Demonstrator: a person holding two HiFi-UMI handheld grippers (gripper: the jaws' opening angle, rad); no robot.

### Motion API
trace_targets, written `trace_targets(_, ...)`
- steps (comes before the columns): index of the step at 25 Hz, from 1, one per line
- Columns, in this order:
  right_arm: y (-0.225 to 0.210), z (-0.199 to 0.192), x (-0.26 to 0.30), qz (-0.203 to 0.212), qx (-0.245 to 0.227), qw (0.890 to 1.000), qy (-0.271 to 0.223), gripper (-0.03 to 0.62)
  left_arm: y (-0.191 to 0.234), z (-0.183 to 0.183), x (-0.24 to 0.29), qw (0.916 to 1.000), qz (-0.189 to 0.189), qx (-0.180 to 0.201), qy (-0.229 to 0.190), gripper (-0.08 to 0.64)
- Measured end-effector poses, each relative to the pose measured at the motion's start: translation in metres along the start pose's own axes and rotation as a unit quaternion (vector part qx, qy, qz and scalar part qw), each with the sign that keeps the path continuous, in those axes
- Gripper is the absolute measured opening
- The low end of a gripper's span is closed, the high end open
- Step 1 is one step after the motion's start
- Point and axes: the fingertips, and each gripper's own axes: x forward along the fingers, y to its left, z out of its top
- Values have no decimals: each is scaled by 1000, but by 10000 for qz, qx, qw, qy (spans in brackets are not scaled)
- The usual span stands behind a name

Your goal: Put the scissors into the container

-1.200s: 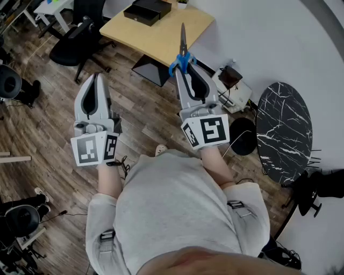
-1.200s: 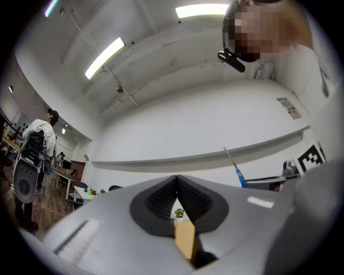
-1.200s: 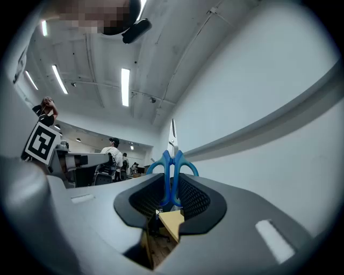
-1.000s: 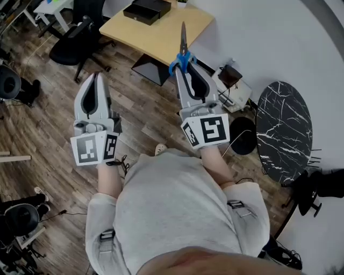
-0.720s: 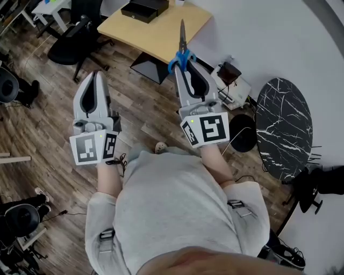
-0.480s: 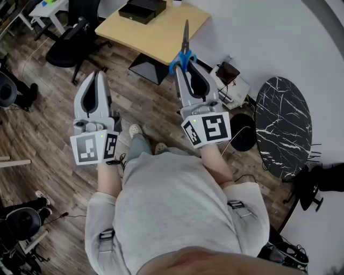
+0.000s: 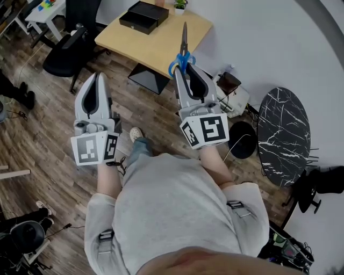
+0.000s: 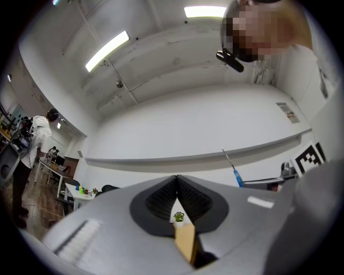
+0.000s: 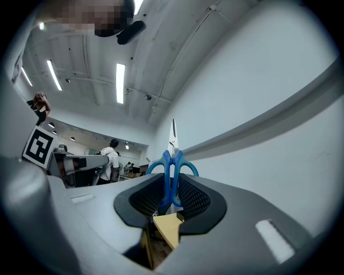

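- Right gripper view: the right gripper [image 9: 171,185] is clamped on the scissors [image 9: 172,161]. Its jaws press in on the blue handle loops from both sides.
- The handle loops sit deep between the dark ribbed pads [image 9: 194,200], and their tops rise above the jaw tips. The closed metal blades stick straight out beyond the tips.
- Head view: the right gripper [image 7: 183,67] is held out in front of the person. The scissors [image 7: 183,48] stand in line with its jaws, with the blade point farthest from the person.
- The wooden bench [image 7: 156,40] lies past the right gripper's tips, and the blades show over its top. Whether they touch it cannot be told.
- The black container [image 7: 145,13] sits on the bench, beyond the scissors' point and off to the gripper's left, apart from the scissors.
- A small potted plant [image 7: 179,5] stands on the bench's far edge, just beyond the blade point.
- Left gripper view: the left gripper [image 8: 177,178] has its jaw tips together, with nothing between them.
- Off to its right, the scissors [image 8: 234,171] show as a thin blade over a blue handle.
- In the head view, the left gripper [image 7: 97,76] is held level with the right one, over the wooden floor [image 7: 48,129] and well apart from the bench.
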Motion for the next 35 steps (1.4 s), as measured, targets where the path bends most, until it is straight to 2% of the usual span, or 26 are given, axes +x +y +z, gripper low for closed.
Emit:
trace_targets(10, -5, -15, 117, -205, 50, 9997, -101, 84, 86, -15, 91, 9998, -181, 2, -100, 58)
trace_targets(19, -2, -32, 189, -445, 34, 9989, -126, 84, 144, -38, 147, 9991, -414, -68, -32, 57)
trace_targets(24, -3, -43, 209, -562, -1, 9984, -89, 84, 162, -53, 165, 9983, -577, -48, 41, 57)
trace_targets(28, -10, -55, 214, -609, -36, 9981, 11, 84, 162, -72, 172, 9980, -597, -157, 165, 57)
trace_targets(35, -30, -74, 260, -586, -60, 9981, 154, 84, 183, -98, 208, 9977, -550, -217, 332, 57)
